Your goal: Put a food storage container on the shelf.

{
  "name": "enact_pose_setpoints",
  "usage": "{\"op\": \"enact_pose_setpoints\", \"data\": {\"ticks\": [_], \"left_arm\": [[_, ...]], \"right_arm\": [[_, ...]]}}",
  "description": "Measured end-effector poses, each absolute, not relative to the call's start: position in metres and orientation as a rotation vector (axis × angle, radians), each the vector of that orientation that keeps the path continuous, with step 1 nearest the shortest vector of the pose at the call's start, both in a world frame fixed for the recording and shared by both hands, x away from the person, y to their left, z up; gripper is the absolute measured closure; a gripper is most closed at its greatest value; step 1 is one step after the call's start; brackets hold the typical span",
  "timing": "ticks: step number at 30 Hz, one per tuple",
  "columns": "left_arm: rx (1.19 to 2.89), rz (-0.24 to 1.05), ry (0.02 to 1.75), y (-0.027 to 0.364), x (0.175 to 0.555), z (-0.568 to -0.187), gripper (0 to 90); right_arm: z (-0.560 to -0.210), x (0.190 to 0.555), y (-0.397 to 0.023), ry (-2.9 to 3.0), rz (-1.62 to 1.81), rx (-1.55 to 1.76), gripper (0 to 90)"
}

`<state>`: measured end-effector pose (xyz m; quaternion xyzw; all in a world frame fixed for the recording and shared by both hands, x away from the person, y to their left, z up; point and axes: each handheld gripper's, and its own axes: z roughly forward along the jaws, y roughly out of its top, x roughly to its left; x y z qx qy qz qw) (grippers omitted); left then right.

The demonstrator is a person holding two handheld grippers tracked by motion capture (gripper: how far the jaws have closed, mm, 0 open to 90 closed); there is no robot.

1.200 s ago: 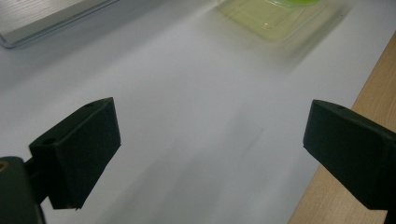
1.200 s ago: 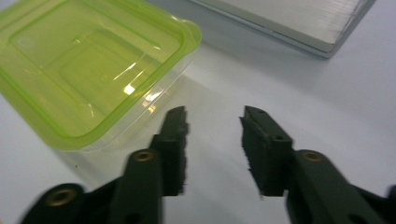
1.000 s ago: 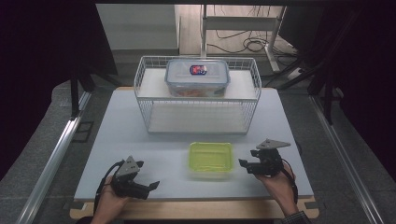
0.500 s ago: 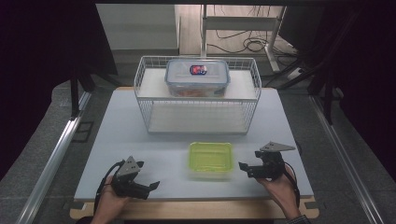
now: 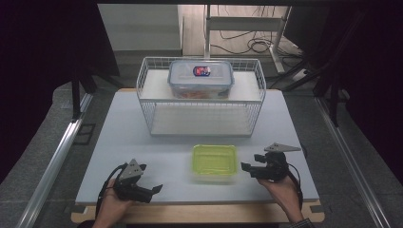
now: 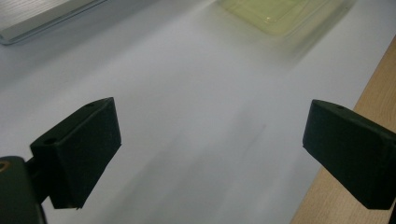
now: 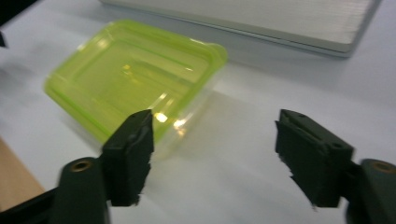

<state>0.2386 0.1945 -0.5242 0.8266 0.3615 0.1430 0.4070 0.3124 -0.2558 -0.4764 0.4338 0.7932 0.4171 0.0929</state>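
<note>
A yellow-green lidded plastic box (image 5: 214, 161) lies on the white table (image 5: 142, 137) near its front edge, also seen as the green box (image 7: 135, 79) in the right gripper view and at the far edge as the green box (image 6: 280, 11) in the left gripper view. My right gripper (image 5: 248, 167) hovers just right of it, jaws open and pointing at it with nothing between them; they have just been closing somewhat. My left gripper (image 5: 154, 191) rests at the front left, open and empty. A clear lidded container (image 5: 201, 78) sits on top of a white wire basket (image 5: 202, 102).
The wire basket stands across the back middle of the table. The wooden table edge (image 5: 199, 213) runs along the front. Metal rails and cables lie on the floor beyond the table.
The right gripper's jaws widened and then narrowed a little. Both hands stay where they were.
</note>
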Motion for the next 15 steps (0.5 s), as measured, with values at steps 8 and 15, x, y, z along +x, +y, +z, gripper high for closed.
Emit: {"op": "enact_pose_setpoints", "data": {"ticks": [8, 15], "left_arm": [[2.090, 0.362, 0.911, 0.194, 0.239, -0.525, 4.2], [2.095, 0.365, 0.910, 0.194, 0.239, -0.525, 4.2]], "right_arm": [[-0.479, 0.323, -0.250, 2.381, 1.356, 1.419, 46.4], [-0.485, 0.336, -0.243, 2.389, 1.413, 1.520, 53.6]]}}
